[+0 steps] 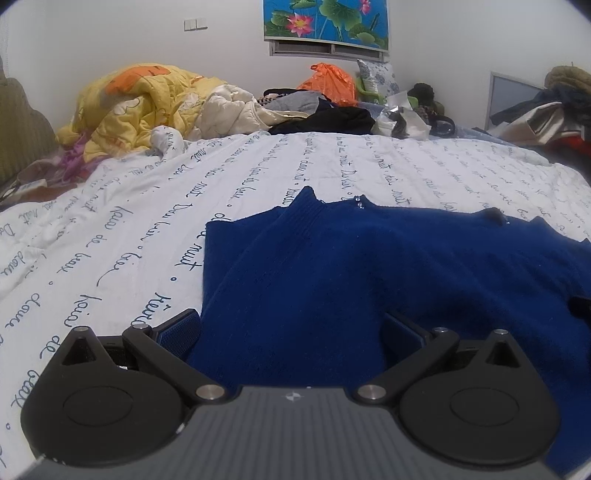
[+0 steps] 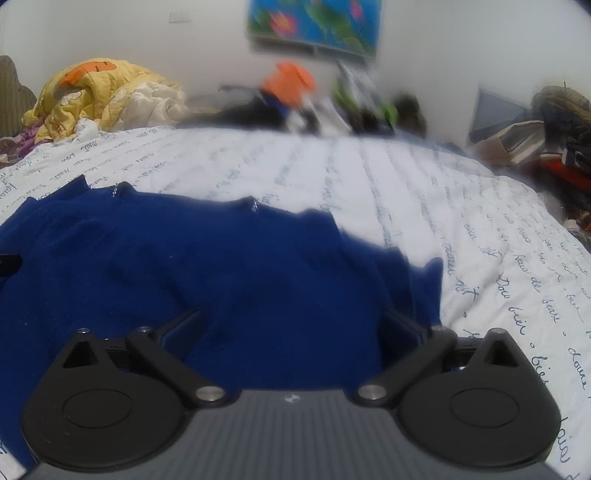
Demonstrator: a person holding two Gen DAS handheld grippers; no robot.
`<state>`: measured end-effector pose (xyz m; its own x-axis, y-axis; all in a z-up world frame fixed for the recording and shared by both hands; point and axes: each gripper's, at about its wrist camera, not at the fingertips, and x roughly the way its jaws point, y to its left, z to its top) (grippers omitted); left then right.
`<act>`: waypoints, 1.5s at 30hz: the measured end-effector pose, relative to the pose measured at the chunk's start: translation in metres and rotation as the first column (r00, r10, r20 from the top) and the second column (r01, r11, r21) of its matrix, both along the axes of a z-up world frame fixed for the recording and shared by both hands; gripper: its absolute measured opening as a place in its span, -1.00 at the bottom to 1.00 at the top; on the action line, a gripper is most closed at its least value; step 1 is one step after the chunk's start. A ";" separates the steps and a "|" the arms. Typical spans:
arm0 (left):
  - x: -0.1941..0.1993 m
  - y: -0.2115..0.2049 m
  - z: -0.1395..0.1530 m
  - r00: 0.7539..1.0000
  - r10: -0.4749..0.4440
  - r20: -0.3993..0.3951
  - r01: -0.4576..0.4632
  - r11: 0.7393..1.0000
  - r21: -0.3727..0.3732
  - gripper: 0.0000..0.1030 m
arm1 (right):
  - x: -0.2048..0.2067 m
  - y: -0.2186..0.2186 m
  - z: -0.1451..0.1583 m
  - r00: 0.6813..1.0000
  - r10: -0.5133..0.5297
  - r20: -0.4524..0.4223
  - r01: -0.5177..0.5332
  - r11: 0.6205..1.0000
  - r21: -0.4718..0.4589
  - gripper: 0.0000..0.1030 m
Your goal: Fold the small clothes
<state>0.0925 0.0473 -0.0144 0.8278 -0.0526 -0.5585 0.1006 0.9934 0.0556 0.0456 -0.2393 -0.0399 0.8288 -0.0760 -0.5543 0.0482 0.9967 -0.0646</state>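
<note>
**Blue sweater spread on bed, both tongs released**

A blue knit sweater [image 1: 369, 266] is laid flat on the bed [image 1: 129, 229], which is covered by a white quilt printed with dark cursive script. The sweater's collar edge is turned toward the far wall, and small shiny beads are seen along that edge.

The left tongs [image 1: 291, 325] are held released over the sweater's near left part, with cloth seen between the spread fingers but not pinched; the left finger lies at the sweater's left edge, by the quilt. The right tongs [image 2: 291, 325] are likewise spread wide over the sweater's near right part, nothing gripped; the right-wrist view is blurred.

Beyond the sweater, at the far left of the bed, a crumpled yellow and orange comforter [image 1: 140, 103] is piled. Straight behind the sweater, dark clothes [image 1: 325, 120] and an orange plastic bag [image 1: 330, 81] are heaped against the wall. Above these a lotus-flower picture [image 1: 325, 18] is hung on the white wall. Right of the sweater, off the bed's edge, a cluttered pile of bags and clothing [image 1: 546, 110] is seen.
</note>
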 end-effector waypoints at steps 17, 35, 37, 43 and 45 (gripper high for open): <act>0.004 0.007 -0.003 0.998 0.031 -0.046 -0.034 0.998 -0.057 1.00 | 0.002 -0.008 -0.003 1.000 0.002 -0.009 -0.001 0.999 0.050 1.00; 0.004 0.009 -0.003 0.998 0.045 -0.051 -0.048 0.997 -0.060 1.00 | 0.003 -0.009 -0.003 1.000 0.002 -0.010 -0.002 0.998 0.055 1.00; 0.003 0.009 -0.004 0.998 0.047 -0.050 -0.049 0.997 -0.057 1.00 | 0.003 -0.009 -0.003 1.000 0.002 -0.010 -0.002 0.998 0.056 1.00; 0.003 0.009 -0.003 0.997 0.051 -0.049 -0.053 0.997 -0.052 1.00 | 0.003 -0.009 -0.003 1.000 0.002 -0.010 -0.001 0.998 0.056 1.00; 0.003 0.008 -0.003 0.997 0.053 -0.049 -0.055 0.997 -0.050 1.00 | 0.003 -0.009 -0.003 1.000 0.002 -0.010 -0.002 0.998 0.056 1.00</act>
<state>0.0957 0.0555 -0.0174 0.8026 -0.0384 -0.5953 0.0482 0.9988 0.0005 0.0491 -0.2484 -0.0427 0.8232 -0.0431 -0.5661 0.0461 0.9989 -0.0091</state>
